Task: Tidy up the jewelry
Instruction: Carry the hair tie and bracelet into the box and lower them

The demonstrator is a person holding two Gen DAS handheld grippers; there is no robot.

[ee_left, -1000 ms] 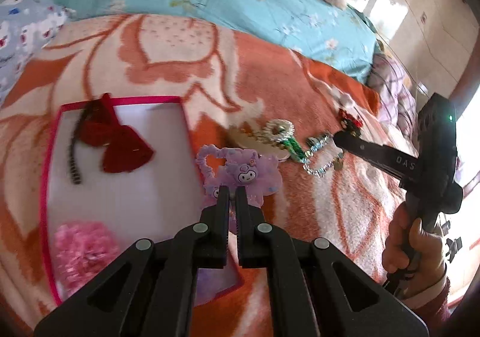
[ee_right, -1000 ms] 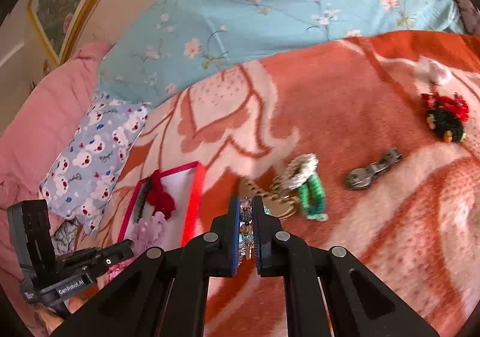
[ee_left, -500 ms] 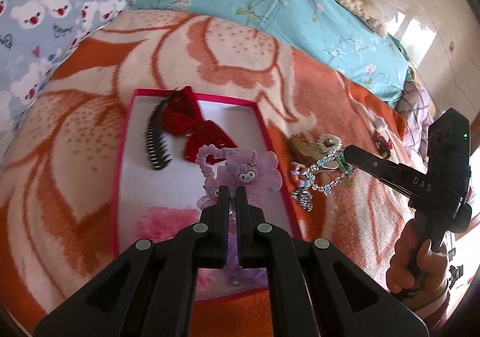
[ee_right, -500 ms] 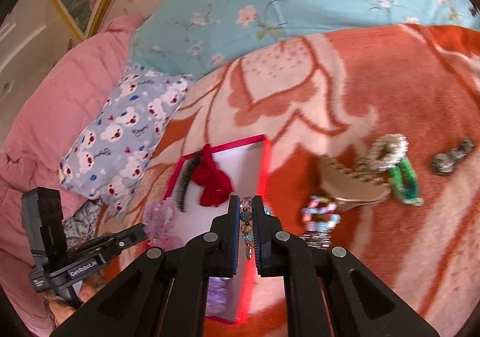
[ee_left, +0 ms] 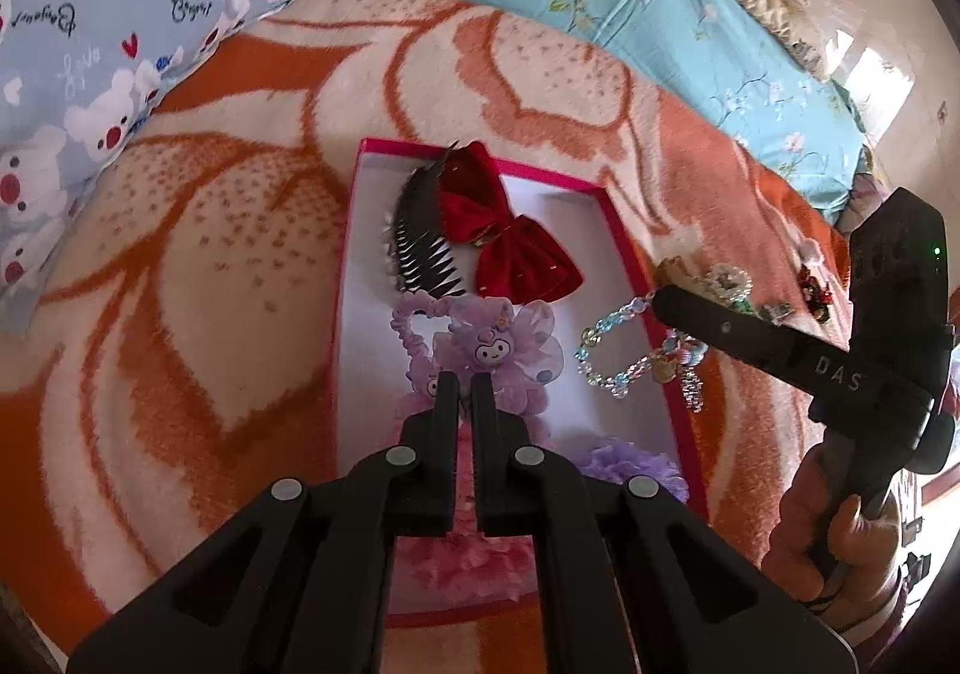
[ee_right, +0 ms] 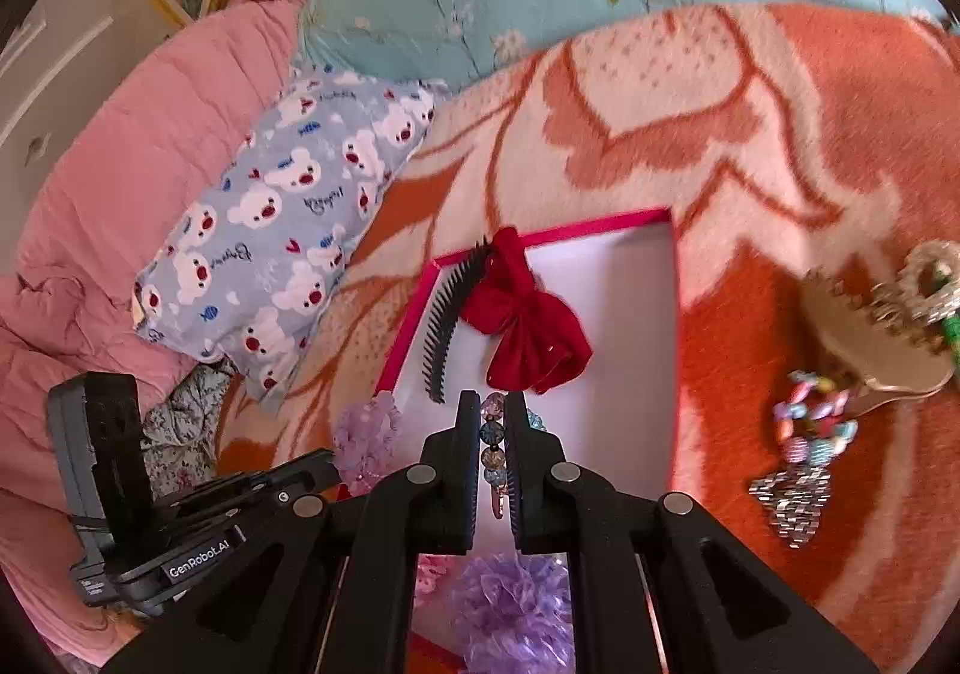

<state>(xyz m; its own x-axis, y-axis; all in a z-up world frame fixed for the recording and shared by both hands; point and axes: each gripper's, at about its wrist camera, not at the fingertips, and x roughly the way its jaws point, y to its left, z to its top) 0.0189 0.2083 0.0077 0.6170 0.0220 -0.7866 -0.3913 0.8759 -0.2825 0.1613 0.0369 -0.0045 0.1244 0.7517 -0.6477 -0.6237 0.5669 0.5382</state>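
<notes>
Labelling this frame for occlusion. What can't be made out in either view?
- Left wrist view: near end of the pink-rimmed tray and the pink scrunchie are mostly hidden by the left gripper.
- Left wrist view: where the bead bracelet meets the right gripper is hidden by its black finger.
- Right wrist view: items at the right edge, such as the beige hair claw, are blurred and partly cut off.

Both claws, left (ee_left: 463, 383) & right (ee_right: 493, 401), clamped tight, angled downward.
</notes>
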